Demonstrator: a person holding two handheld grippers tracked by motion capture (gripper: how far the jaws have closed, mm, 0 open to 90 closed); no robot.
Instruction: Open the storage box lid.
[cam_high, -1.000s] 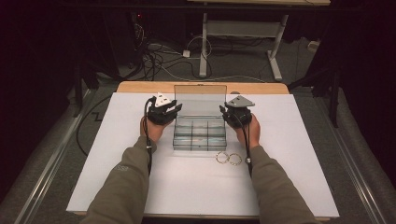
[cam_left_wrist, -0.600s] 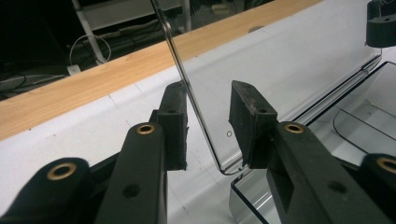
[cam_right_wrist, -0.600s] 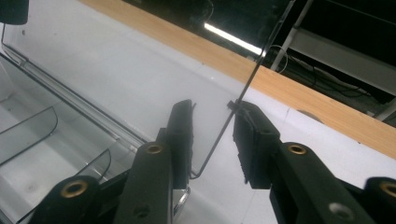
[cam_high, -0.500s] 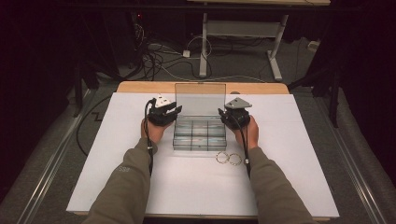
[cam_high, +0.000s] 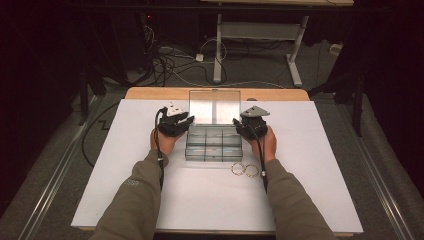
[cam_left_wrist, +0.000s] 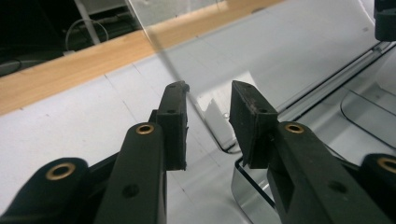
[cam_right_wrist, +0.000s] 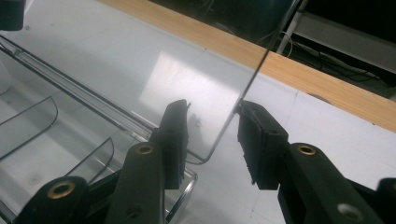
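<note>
A clear plastic compartment box (cam_high: 214, 148) stands on the white table with its lid (cam_high: 215, 106) raised upright. My left gripper (cam_high: 187, 122) is at the lid's left edge. In the left gripper view the jaws (cam_left_wrist: 210, 107) stand apart, open, with the thin lid (cam_left_wrist: 280, 51) edge between them, close to the left pad. My right gripper (cam_high: 239, 125) is at the lid's right edge. Its jaws (cam_right_wrist: 214, 126) have just been opening and are open around the lid (cam_right_wrist: 163, 70) edge, which runs by the right pad. Box dividers (cam_right_wrist: 98, 154) lie below.
Two metal rings (cam_high: 244, 170) lie on the white table just in front of the box's right corner. A wooden strip (cam_high: 150, 93) runs along the table's far edge. Cables and a desk frame (cam_high: 217, 50) are on the floor beyond.
</note>
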